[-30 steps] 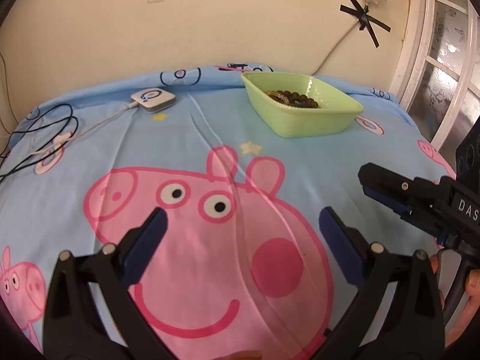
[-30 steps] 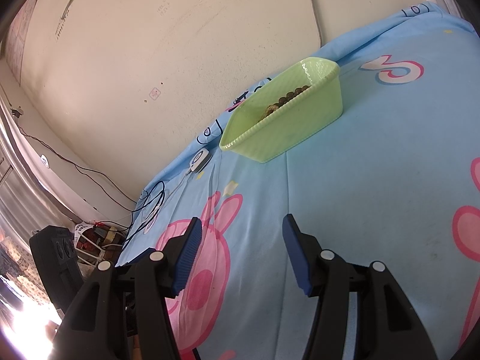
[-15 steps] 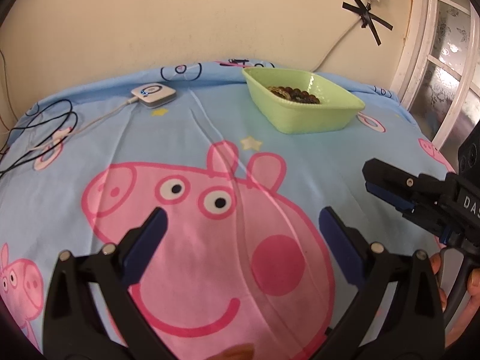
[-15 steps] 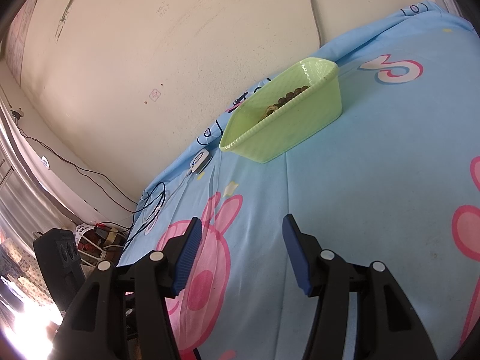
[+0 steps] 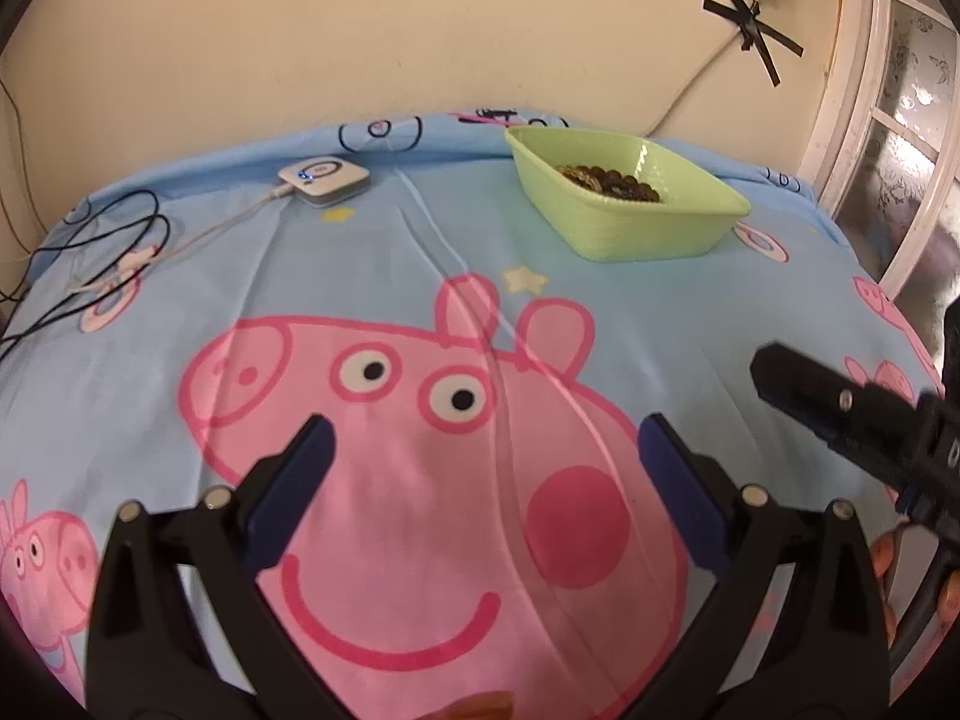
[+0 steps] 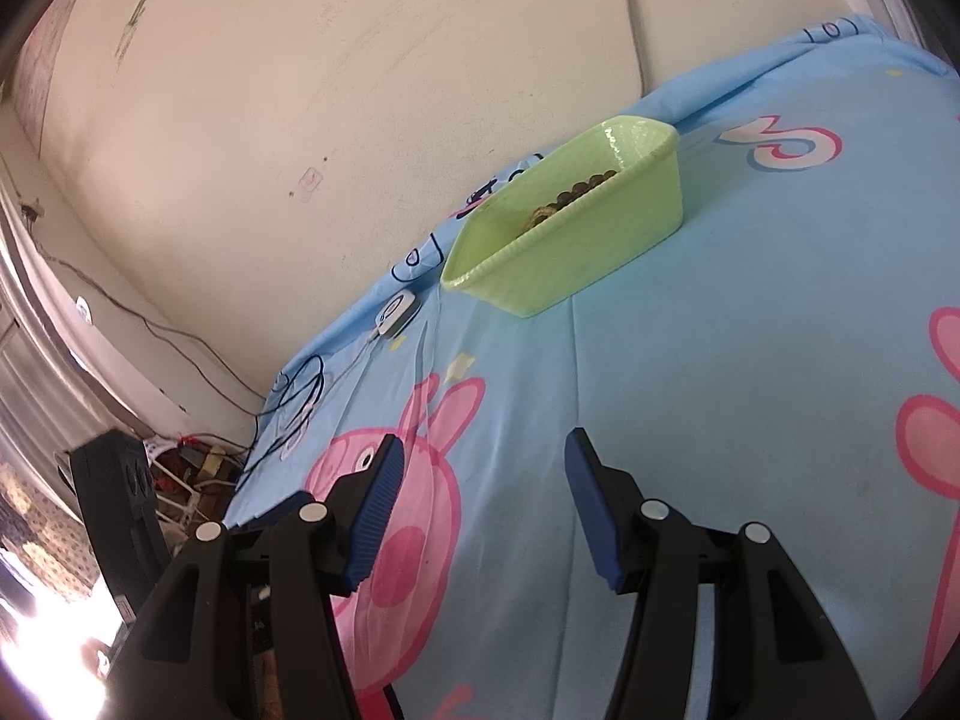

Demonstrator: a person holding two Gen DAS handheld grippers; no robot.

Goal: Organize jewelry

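Two tongs [image 5: 483, 450] [image 6: 480, 480] agape (empty), bracelet [image 5: 609, 182] in basket [image 5: 648, 234]

Both tools look the same: the left tool [image 5: 483, 450] and right tool [image 6: 480, 483] have chunky black plastic arms, silver rivet heads at the joints, and dark blue ribbed pads [image 6: 375, 513] on the fingers.

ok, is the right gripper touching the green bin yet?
Apart. The right wrist view shows the right gripper open and empty, with a stretch of bare blue sheet between its fingertips and the green bin.
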